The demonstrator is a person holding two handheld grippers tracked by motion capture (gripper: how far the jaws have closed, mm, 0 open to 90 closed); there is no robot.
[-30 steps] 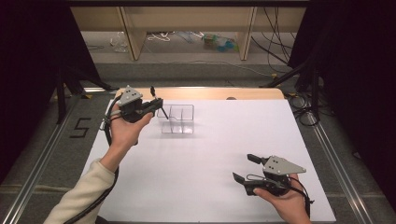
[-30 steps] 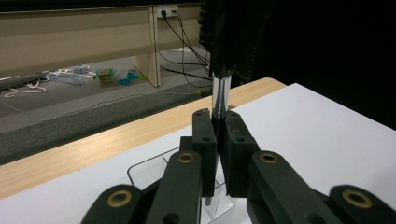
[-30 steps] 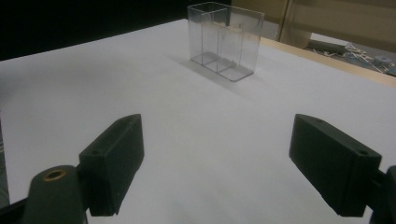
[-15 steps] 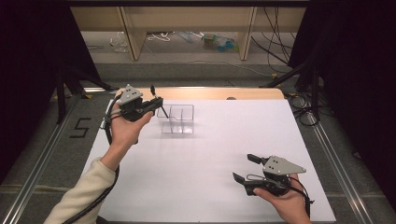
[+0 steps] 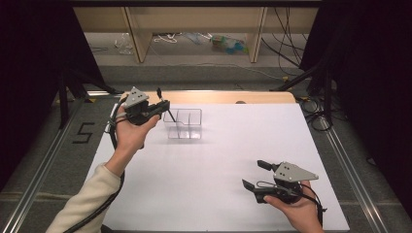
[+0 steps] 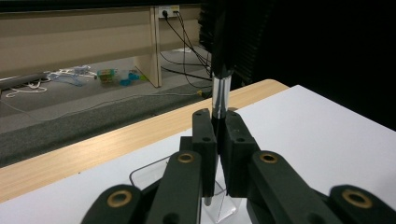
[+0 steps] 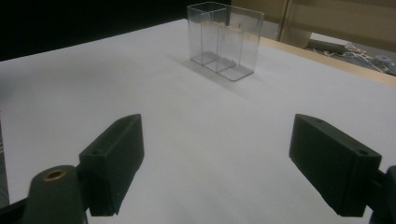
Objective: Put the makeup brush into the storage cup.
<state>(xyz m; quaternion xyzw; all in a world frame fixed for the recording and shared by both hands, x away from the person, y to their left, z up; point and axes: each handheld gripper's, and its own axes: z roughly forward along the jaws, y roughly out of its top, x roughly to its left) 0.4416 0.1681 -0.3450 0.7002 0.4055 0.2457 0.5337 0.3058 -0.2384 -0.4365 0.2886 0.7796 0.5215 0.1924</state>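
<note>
Setting: a white table top (image 5: 209, 170) with a pale wooden strip (image 5: 262, 97) along its far edge; beyond it lies a grey floor with cables and scattered small items, and black curtains stand at both sides.

Left gripper: the black two-jaw left gripper (image 5: 164, 108) is held up in the person's left hand (image 5: 130, 133) at the far left of the table, just beside the clear box and above its left end. Its jaws are closed on a thin pen-like tool.

Held tool: the slim pen-like tool with a black upper part and a silver metal barrel (image 6: 220, 88) stands nearly upright between the jaws in the left gripper view. Its lower tip (image 6: 208, 201) shows below the jaws, over the left compartment of the box — whether it touches the box I cannot tell.

Clear box: the transparent plastic organiser box with upright dividers (image 5: 184, 124) sits on the white top near the far edge, left of centre. In the right gripper view it stands well ahead of the jaws (image 7: 224, 37).

Right gripper: the black two-jaw right gripper (image 5: 255, 175), with a grey three-cornered plate on top, is held in the person's right hand (image 5: 294, 211) at the near right of the table, well apart from the box. Its jaws are spread wide with nothing between them — bare white table shows in the gap.

Sleeve: a cream sleeve (image 5: 87, 204) covers the left forearm.
</note>
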